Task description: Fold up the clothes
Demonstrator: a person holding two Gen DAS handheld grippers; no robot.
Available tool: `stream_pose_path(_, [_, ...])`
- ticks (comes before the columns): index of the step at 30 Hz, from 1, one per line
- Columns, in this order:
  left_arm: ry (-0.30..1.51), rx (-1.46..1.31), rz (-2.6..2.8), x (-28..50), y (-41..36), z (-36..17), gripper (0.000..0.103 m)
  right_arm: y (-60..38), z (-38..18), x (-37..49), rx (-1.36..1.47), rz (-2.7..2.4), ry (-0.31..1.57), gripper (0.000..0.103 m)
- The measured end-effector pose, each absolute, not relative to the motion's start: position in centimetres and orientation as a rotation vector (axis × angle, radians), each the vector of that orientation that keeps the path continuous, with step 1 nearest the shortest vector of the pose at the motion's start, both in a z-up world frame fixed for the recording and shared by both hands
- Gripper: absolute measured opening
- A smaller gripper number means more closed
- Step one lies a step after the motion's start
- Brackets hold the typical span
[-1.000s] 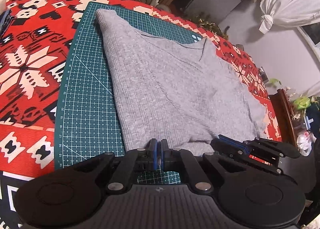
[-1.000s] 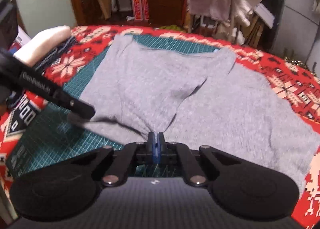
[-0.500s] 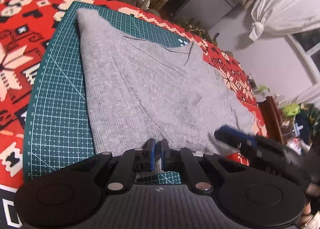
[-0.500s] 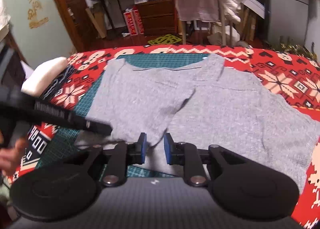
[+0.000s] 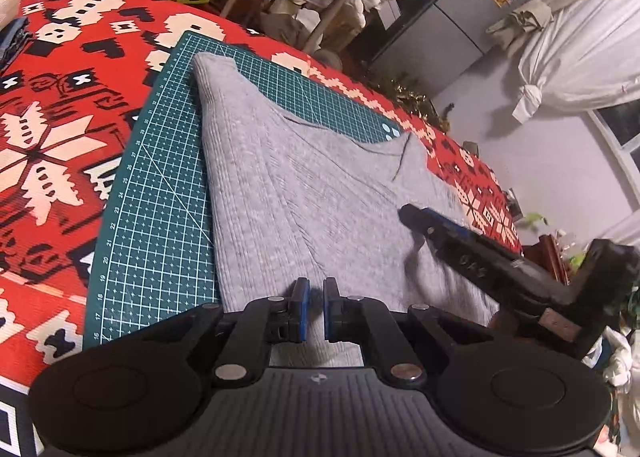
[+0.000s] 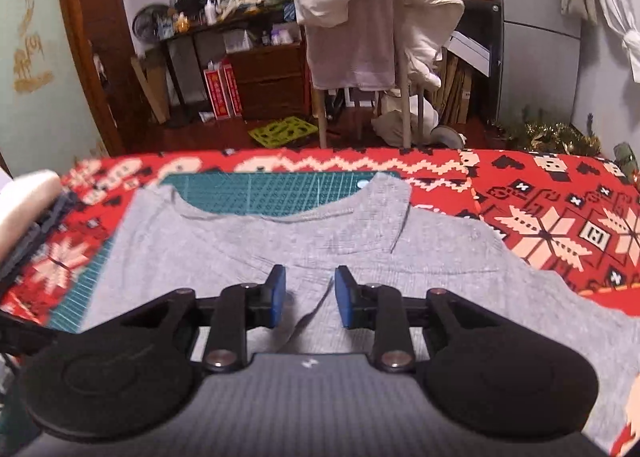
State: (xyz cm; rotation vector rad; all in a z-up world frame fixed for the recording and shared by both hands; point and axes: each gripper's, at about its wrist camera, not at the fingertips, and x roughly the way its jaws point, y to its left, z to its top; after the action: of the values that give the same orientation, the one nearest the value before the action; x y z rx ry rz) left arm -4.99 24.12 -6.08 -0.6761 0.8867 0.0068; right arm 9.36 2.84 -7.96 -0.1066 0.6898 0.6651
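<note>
A grey ribbed knit top (image 5: 304, 193) lies on a green cutting mat (image 5: 160, 193), its left side folded inward with the fold edge running down the middle. It fills the middle of the right wrist view (image 6: 248, 241). My left gripper (image 5: 315, 313) hovers over the top's near hem, jaws slightly apart with nothing between them. My right gripper (image 6: 308, 297) is open above the folded flap's edge, holding nothing. It also shows as a dark arm in the left wrist view (image 5: 480, 253).
A red patterned cloth (image 5: 52, 145) covers the table under the mat. A white bundle (image 6: 28, 201) lies at the left edge. A chair draped with clothes (image 6: 368, 29) and shelves stand beyond the table.
Both grippers have let go of the grey top and opened. Both have lifted and moved forward over the garment, which now lies folded on the mat.
</note>
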Motion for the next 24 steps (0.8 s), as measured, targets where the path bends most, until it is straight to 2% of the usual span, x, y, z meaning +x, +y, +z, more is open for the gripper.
stream_pose_path(2, [0.884, -0.681, 0.009, -5.0, 24.2, -6.1, 0.005, 3.2, -8.6, 9.7, -0.11, 0.67, 0.696, 0.028])
stream_pose_path(4, [0.884, -0.684, 0.012, -5.0, 24.3, -6.2, 0.005, 3.3, -8.8, 9.6, -0.123, 0.666, 0.685, 0.001])
stream_pose_path(10, [0.9, -0.69, 0.019, -5.0, 24.3, -6.5, 0.005, 2.5, -6.9, 9.2, -0.092, 0.608, 0.583, 0.0])
stream_pose_path(21, [0.873, -0.687, 0.017, -5.2, 24.4, -5.5, 0.009, 2.2, -8.6, 10.0, -0.101, 0.559, 0.64, 0.003])
stream_pose_path(23, [0.869, -0.678, 0.02, -5.1, 24.4, -5.5, 0.009, 2.2, -8.8, 10.1, -0.102, 0.553, 0.643, 0.013])
stream_pose_path(24, [0.87, -0.676, 0.021, -5.1, 24.4, -5.5, 0.009, 2.1, -8.9, 10.1, -0.102, 0.55, 0.645, 0.015])
